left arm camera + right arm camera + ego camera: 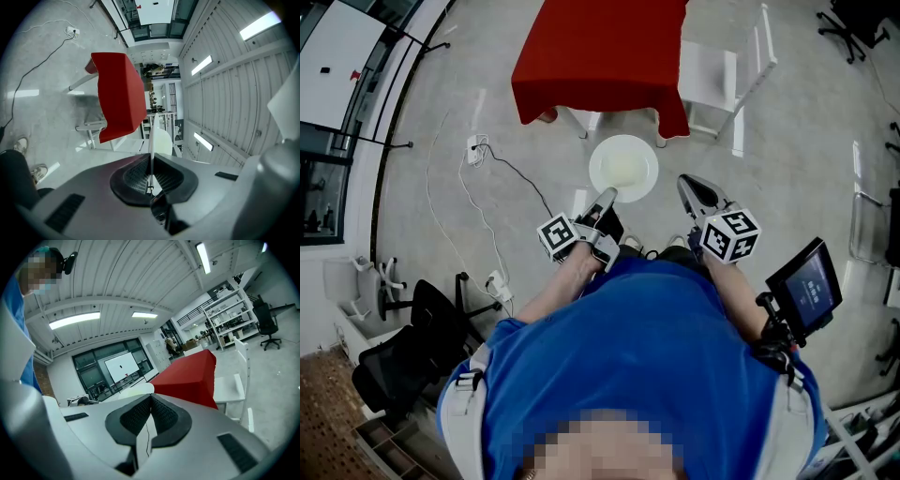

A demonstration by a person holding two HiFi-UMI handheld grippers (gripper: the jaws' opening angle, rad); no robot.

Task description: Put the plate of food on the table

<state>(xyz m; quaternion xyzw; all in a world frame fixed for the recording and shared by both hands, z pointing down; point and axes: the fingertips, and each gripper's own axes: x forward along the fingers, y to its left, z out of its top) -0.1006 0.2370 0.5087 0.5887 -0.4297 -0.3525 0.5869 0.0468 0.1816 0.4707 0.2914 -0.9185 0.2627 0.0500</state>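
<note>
A white plate (623, 169) with pale yellowish food in it hangs level over the floor, just short of the red-clothed table (600, 52). My left gripper (607, 195) is shut on the plate's near-left rim. In the left gripper view the plate (152, 136) shows edge-on, pinched between the dark pads of the left gripper (151, 161). My right gripper (685, 182) is off the plate's right side, apart from it and shut on nothing. In the right gripper view the right gripper (151, 398) has its jaws together, with the plate (133, 391) just to its left and the table (192, 376) beyond.
A white chair (722, 80) stands at the table's right side. Cables and a power strip (475, 148) lie on the floor to the left. A black office chair (403, 347) is at lower left. A small screen (806, 286) is mounted by the person's right arm.
</note>
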